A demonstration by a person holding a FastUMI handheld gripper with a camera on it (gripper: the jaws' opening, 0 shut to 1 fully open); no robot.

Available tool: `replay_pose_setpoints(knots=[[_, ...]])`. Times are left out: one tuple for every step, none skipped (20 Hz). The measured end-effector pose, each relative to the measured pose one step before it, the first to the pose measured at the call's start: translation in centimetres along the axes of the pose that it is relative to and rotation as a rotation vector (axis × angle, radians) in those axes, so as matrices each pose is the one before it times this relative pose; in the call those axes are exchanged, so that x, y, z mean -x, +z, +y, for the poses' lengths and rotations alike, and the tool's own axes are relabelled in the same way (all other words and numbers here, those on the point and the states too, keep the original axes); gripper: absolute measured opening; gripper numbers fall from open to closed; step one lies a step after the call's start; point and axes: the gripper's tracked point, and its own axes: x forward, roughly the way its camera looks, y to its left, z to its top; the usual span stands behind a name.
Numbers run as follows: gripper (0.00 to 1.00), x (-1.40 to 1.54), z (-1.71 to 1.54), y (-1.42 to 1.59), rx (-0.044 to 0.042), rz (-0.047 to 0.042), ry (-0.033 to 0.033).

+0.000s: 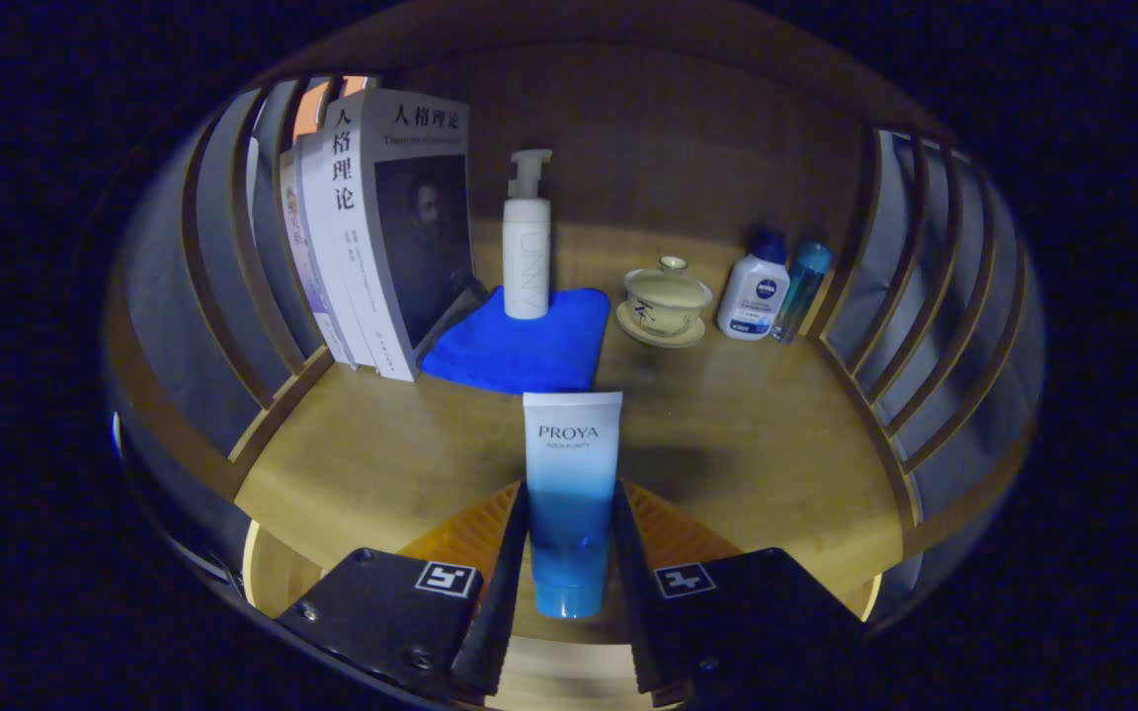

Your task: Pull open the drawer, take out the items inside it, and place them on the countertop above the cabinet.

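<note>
Tool (569, 553) clamped on blue-white tube (570, 484), cap near. Wooden worktop (747, 434) beyond: blue cloth (520, 351) w/ pump bottle (527, 237), books (371, 227) left, lidded cup (667, 301) right.

The gripper (569, 513) pinched a blue tube (570, 494) from both sides over bare countertop (757, 434). Open wood lay to each side. Beyond stood a blue cloth (520, 351) with a pump bottle (527, 242), books (381, 237), a lidded cup (666, 301) and 2 small bottles (772, 286).
</note>
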Motion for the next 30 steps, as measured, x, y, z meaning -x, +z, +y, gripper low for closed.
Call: replay_pose_setpoints(knots=[[0.52,0.062,-0.042,0.206,0.00307,-0.01381,-0.00092],[0.54,0.459,-0.248,0.258,0.00822,-0.01973,-0.01458],[0.57,0.333,-0.13,0.295,0.01733,-0.02415,-0.01181],[0.59,0.802,-0.045,0.427,0.00395,-0.02685,-0.00114],[0.62,0.977,0.351,0.141,-0.00547,-0.01761,0.01295],[0.64,1.107,0.378,0.32,-0.01142,-0.02115,0.02024],[0.67,0.929,0.306,0.123,-0.01103,-0.02226,0.01764],[0.68,1.206,0.195,0.141,-0.01162,-0.02665,0.01045],[0.68,1.134,0.003,0.168,-0.00285,-0.03283,0.00147],[0.68,1.456,0.184,0.354,0.00931,-0.03656,0.0075],[0.69,1.186,0.226,0.112,0.01881,-0.03789,0.00135],[0.71,1.301,0.207,0.114,0.02316,-0.03838,0.00456],[0.82,1.602,0.261,0.312,0.01727,-0.0344,0.00572],[0.85,1.553,0.512,0.244,0.01656,-0.03219,0.01445],[0.88,1.469,0.335,0.317,0.00612,-0.03419,0.01107],[0.89,1.429,0.718,0.363,0.00102,-0.02312,0.01787],[0.91,1.504,0.639,0.101,-0.01385,-0.02239,0.01424],[0.93,1.319,0.496,-0.085,-0.01116,-0.0108,0.0108],[0.97,1.385,0.211,-0.321,-0.00438,-0.00678,0.01317],[1.0,1.273,0.378,-0.23,-0.00276,-0.01684,0.01623],[1.0,0.939,0.463,-0.323,-0.00161,-0.01662,0.0145],[1.0,0.945,0.294,-0.056,0.00312,-0.02651,0.00985],[1.0,1.06,0.139,-0.076,0.0056,-0.02799,0.00007],[1.0,1.164,0.2,-0.077,0.00995,-0.02569,0.00289],[1.0,0.854,0.247,-0.33,0.00819,-0.02177,-0.00289],[1.0,0.995,0.341,-0.391,0.00692,-0.02193,0.00346],[1.0,0.859,0.329,-0.297,0.00717,-0.02225,0.00244],[1.0,0.917,0.165,-0.34,0.00929,-0.02545,-0.00123],[1.0,0.828,0.097,-0.407,0.00838,-0.0265,-0.00621],[1.0,0.847,0.24,-0.592,0.01385,-0.02474,-0.00515]])
